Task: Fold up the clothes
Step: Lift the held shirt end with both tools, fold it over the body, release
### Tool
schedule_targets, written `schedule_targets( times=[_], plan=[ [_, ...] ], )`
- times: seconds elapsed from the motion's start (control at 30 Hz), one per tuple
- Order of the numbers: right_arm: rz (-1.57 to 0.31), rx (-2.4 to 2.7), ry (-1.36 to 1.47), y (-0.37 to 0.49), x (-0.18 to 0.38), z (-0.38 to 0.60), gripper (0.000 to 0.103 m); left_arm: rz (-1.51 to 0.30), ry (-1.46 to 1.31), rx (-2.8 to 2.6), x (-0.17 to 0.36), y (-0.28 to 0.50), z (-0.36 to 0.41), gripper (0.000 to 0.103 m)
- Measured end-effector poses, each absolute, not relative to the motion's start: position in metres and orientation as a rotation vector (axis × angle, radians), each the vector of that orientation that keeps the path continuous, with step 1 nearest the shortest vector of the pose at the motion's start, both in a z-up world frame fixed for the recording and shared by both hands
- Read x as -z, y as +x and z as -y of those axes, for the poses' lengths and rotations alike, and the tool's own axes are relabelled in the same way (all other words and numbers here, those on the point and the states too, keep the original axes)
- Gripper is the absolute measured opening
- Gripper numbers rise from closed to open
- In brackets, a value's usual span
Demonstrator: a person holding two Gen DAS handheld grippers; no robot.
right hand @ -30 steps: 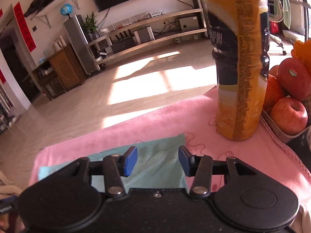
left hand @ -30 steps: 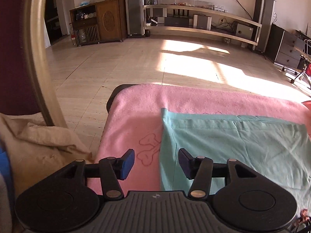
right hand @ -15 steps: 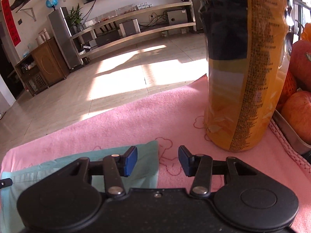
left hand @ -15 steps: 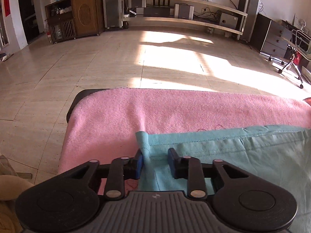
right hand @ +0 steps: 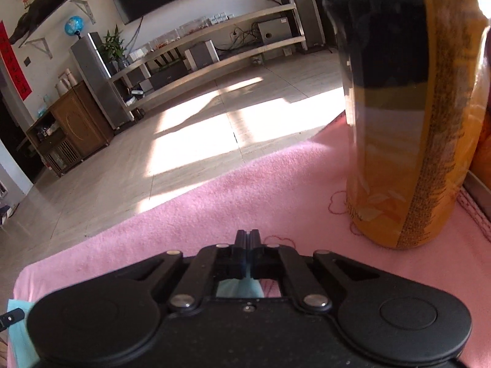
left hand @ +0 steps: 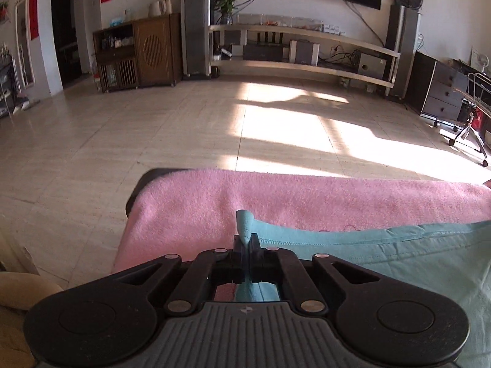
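A pink fleece blanket spreads ahead of both sets of fingers, its far edge dropping to open tiled floor. The flat teal cotton garment lies on it, running from the left gripper off to its right. The left fingers are clamped on the garment's corner, which pokes up between them. The right gripper is closed on teal cloth seen beneath its fingers. A tall orange-and-black drink bottle stands close ahead to their right.
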State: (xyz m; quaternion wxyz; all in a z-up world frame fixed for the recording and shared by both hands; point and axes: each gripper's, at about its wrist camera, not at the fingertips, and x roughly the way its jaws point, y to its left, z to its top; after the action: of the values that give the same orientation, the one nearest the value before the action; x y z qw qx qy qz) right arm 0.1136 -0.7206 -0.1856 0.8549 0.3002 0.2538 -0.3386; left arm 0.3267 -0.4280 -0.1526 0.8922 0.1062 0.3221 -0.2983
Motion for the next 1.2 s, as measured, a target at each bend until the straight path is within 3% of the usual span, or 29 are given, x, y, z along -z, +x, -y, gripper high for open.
schedule_targets(
  times=[0.2, 0.53, 0.63, 0.8, 0.9, 1.1, 1.2],
  plan=[
    [-0.435, 0.644, 0.607, 0.064, 0.118, 0.688, 0.002, -0.544, 0.179, 0.616, 0.093, 0.280, 0.389, 0.002],
    [-0.399, 0.584, 0.573, -0.084, 0.014, 0.611, 0.002, -0.524, 0.133, 0.640, 0.026, 0.154, 0.286, 0.002],
    [-0.416, 0.571, 0.611, -0.135, 0.021, 0.582, 0.002, -0.599, 0.142, 0.637, 0.048, 0.111, 0.251, 0.002],
    [-0.540, 0.581, 0.728, -0.181, 0.097, 0.548, 0.002, -0.758, 0.116, 0.596, 0.109, 0.070, 0.216, 0.002],
    [-0.586, 0.588, 0.792, -0.193, 0.135, 0.535, 0.002, -0.762, 0.140, 0.564, 0.127, 0.051, 0.212, 0.002],
    [-0.541, 0.605, 0.780, -0.218, 0.139, 0.524, 0.002, -0.753, 0.175, 0.533, 0.129, 0.030, 0.200, 0.003],
    [-0.615, 0.624, 0.755, -0.216, 0.147, 0.524, 0.005, -0.832, 0.255, 0.479, 0.144, 0.028, 0.198, 0.012]
  ],
)
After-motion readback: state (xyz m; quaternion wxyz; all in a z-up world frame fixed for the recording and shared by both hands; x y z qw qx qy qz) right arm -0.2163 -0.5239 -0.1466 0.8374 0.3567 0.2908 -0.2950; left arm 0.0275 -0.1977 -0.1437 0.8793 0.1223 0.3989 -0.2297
